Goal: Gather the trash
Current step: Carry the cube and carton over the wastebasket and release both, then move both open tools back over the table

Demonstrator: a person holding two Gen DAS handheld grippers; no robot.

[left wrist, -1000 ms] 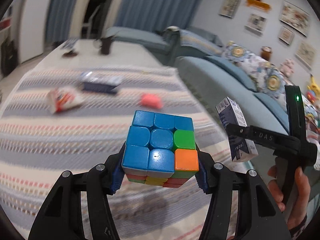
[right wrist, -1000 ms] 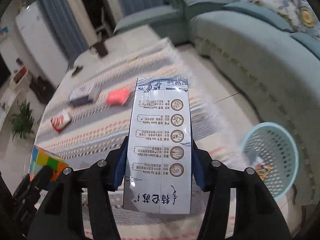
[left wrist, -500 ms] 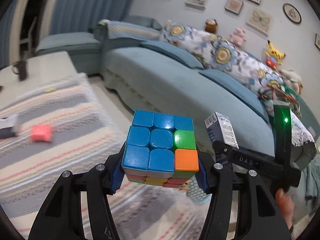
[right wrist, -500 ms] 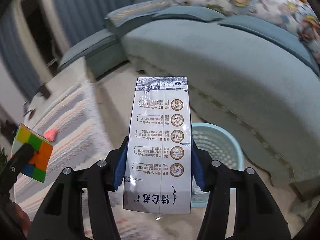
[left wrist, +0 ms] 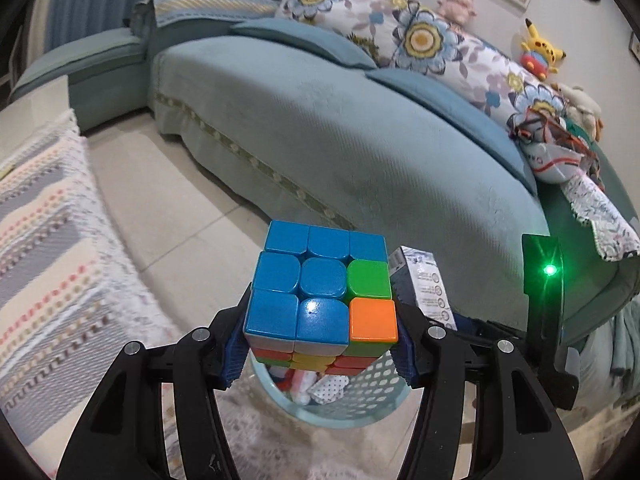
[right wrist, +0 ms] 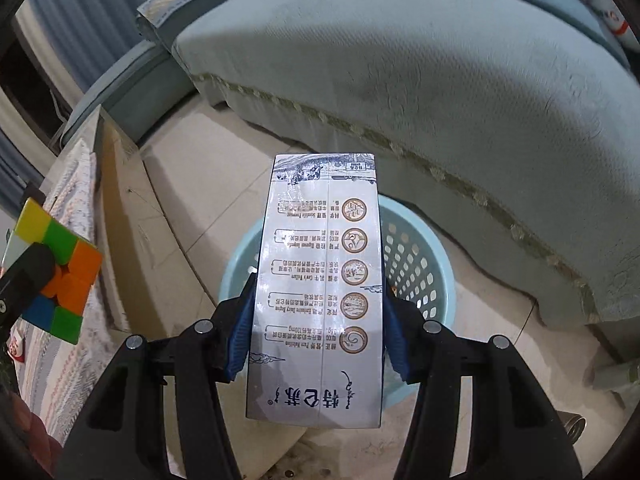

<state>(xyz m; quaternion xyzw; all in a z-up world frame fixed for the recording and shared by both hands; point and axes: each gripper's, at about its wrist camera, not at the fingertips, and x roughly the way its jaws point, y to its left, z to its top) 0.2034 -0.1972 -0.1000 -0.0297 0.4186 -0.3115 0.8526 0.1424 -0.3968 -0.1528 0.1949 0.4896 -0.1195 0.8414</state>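
From the left wrist camera: the left gripper point(left wrist: 320, 344) is clamped on a mostly blue plastic puzzle cube point(left wrist: 322, 294), blue pads pressed against both its sides. Just under and beyond the cube sits the pale blue perforated plastic basket point(left wrist: 360, 404), scraps of wrapper already inside, and the teal fabric sofa point(left wrist: 360, 152) fills the background. To the right, the white printed milk carton point(left wrist: 424, 280) pokes up in the other tool

Now the right wrist camera: the right gripper point(right wrist: 318, 332) grips that tall carton point(right wrist: 320, 292) across its narrow width, its long axis running straight ahead along the fingers. The basket point(right wrist: 416, 256) lies directly below and ahead, its rim ringing the carton's far end. I'd judge the right hand the better lined up for a drop; the cube point(right wrist: 52, 272) hangs off to its left
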